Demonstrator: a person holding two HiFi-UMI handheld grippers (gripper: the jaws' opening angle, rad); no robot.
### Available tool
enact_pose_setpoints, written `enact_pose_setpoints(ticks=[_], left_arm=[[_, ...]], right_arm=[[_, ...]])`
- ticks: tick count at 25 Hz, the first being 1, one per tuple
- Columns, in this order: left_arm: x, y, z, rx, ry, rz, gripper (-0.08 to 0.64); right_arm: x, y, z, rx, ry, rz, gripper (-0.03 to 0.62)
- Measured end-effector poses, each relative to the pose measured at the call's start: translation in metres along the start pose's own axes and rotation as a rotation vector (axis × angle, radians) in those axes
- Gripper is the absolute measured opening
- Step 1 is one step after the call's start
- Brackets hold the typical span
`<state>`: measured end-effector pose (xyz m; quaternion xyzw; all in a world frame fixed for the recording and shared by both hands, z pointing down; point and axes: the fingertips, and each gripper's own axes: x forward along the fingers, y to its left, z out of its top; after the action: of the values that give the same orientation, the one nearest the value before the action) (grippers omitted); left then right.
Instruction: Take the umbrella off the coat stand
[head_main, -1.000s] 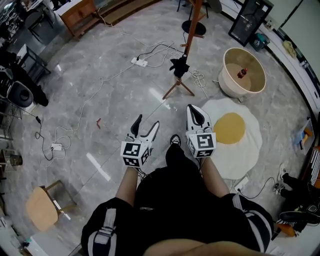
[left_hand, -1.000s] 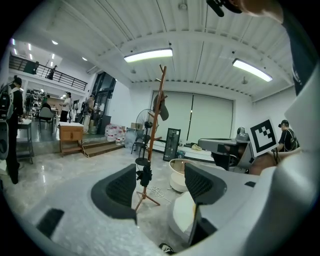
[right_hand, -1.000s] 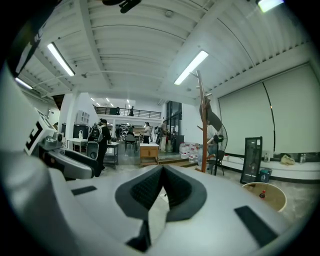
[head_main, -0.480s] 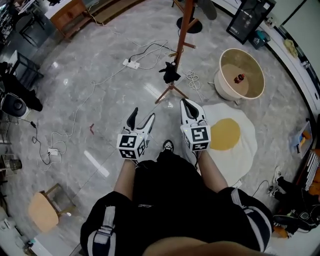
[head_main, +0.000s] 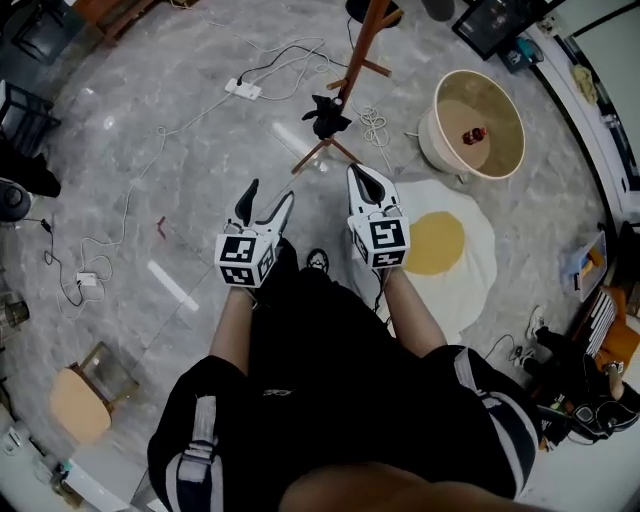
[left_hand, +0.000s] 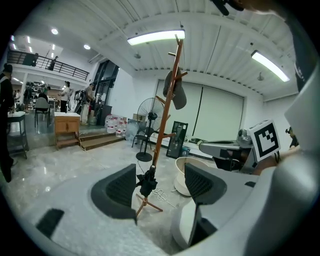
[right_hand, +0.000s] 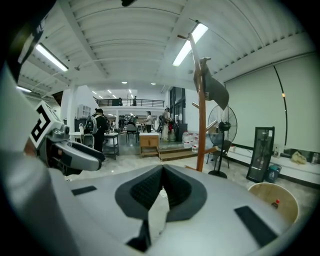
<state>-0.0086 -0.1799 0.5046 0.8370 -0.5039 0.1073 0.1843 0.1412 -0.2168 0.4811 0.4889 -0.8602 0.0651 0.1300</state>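
Black umbrella (head_main: 325, 115) hangs low on coat stand (head_main: 352, 70), near its feet. Jaws of left gripper (head_main: 270, 195) released, empty; right gripper (head_main: 362, 176) clenched, empty; both well short of stand. Risk: sideways tug could tip stand; cord (head_main: 375, 128) beside its feet could snag.

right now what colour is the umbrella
The umbrella is black; left gripper view.

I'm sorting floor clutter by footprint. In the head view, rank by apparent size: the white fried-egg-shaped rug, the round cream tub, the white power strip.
1. white fried-egg-shaped rug.
2. round cream tub, smaller, though it sits farther off, so real sizes stay unsure.
3. white power strip, clearly smallest.
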Motion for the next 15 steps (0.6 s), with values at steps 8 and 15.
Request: enact_pose_setpoints(ticks=[8,15], left_arm=[[0.074,0.038,0.005,-0.006,0.052,-0.142,0.317],[0.116,0.056,0.006,-0.023,0.149,-0.265,0.317]], right_arm=[[0.063,-0.021,-0.008,-0.016,0.127,-0.015,0.005],[0.075,-0.028,-0.005,-0.043,0.271,-0.063,0.005]])
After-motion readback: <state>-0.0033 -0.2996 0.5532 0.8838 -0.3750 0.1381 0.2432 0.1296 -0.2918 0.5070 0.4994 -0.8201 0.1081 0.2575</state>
